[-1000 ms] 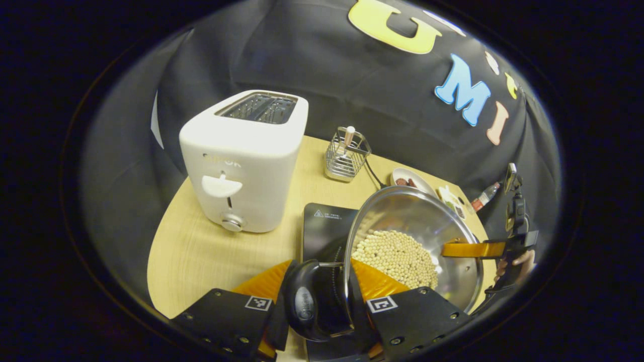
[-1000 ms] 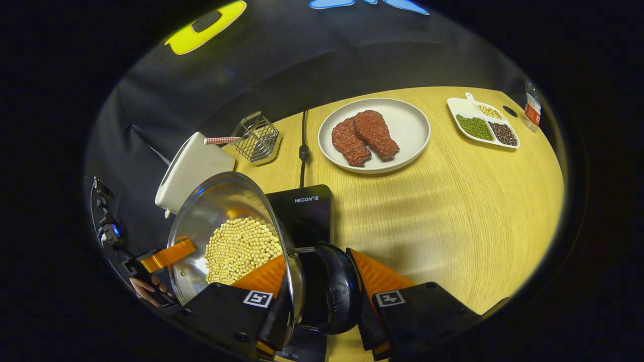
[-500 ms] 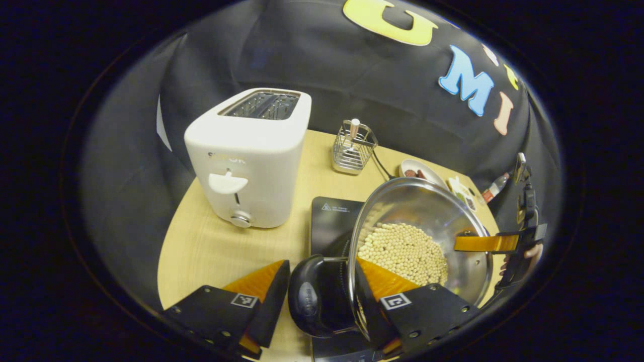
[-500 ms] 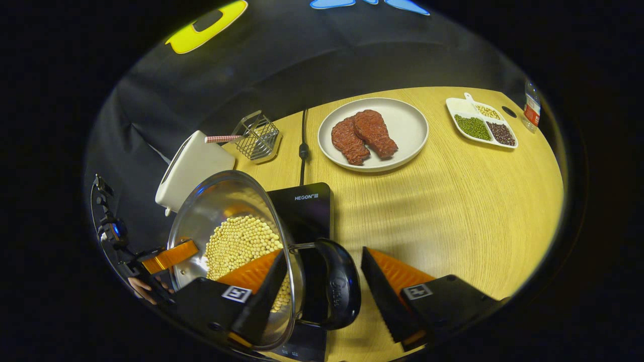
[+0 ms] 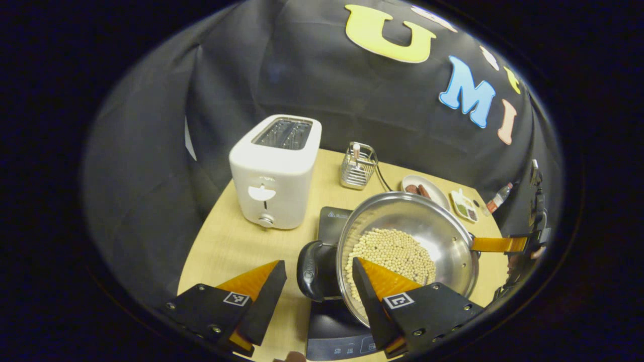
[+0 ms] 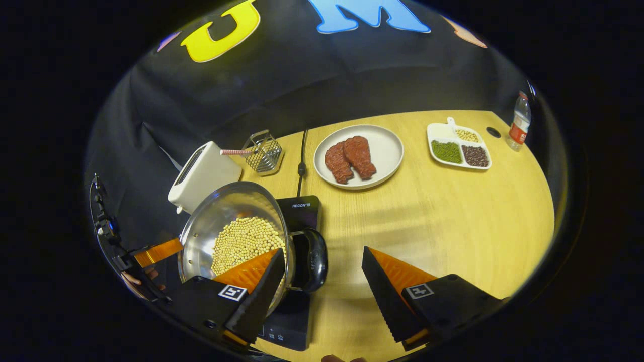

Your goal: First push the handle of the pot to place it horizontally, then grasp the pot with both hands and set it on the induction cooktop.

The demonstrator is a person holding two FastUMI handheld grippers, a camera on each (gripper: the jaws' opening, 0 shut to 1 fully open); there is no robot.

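Note:
The steel pot [image 5: 427,221] holding soybeans [image 5: 392,249] stands on the black induction cooktop [image 5: 332,226]. Its near black handle [image 5: 312,271] lies level between the spread fingers of my left gripper [image 5: 317,262], which is open and drawn back from it. One finger [image 5: 495,245] of the other gripper shows at the pot's far side. In the right gripper view the pot [image 6: 221,206] sits on the cooktop [image 6: 302,211]. Its other handle [image 6: 316,259] is untouched just ahead of my right gripper [image 6: 322,250], also open.
A white toaster [image 5: 274,171] and a wire basket [image 5: 358,166] stand behind the cooktop. A plate of meat [image 6: 358,156], a divided dish of beans [image 6: 458,148] and a bottle [image 6: 517,128] sit farther right. A cable [image 6: 301,161] runs back from the cooktop.
Both grippers opened off the pot's handles and pulled back and up. The pot now rests on the cooktop.

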